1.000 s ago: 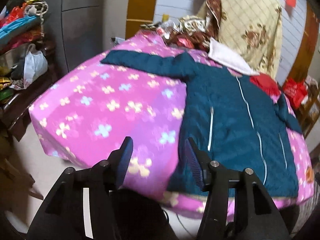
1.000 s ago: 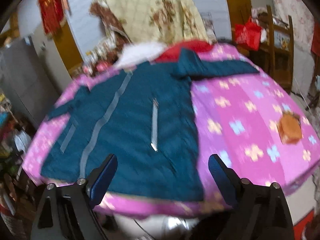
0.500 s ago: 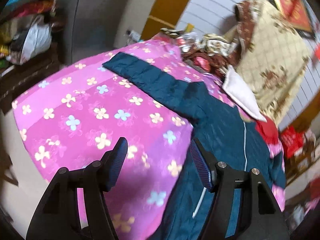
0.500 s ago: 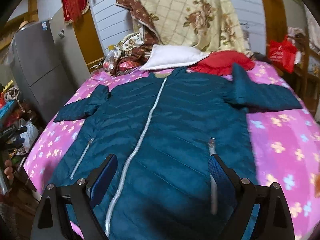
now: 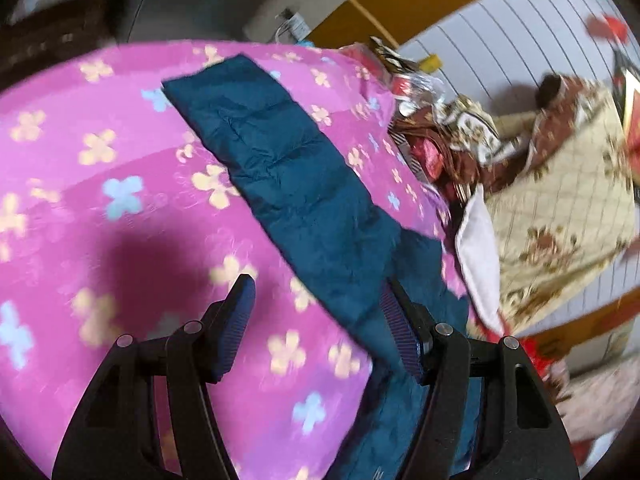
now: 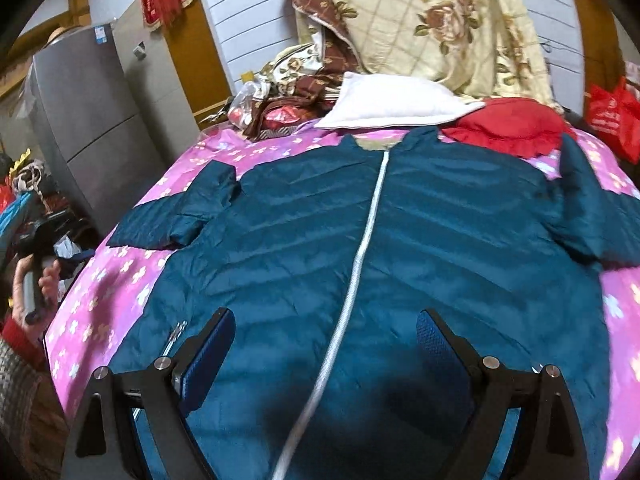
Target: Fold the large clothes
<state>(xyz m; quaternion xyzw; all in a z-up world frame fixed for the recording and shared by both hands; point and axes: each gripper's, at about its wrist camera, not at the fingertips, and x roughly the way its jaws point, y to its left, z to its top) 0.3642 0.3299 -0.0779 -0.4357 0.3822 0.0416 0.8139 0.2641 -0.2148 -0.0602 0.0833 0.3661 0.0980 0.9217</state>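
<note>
jacket hem cut off below, bedspread blurred

Ahead of our left claw we are seeing bare pink bedspread, crossed only by the jacket sleeve. Beyond our right claw, a white pillow, red garment and heaped quilt are blocking the far edge.

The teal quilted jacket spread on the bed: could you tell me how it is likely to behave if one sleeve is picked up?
The jacket looks puffy and soft, so the sleeve would probably droop from the left gripper. Its sheen suggests slick fabric that may slip from a shallow pinch. It probably weighs little for its bulk, and could slide over the pink bedspread.
</note>
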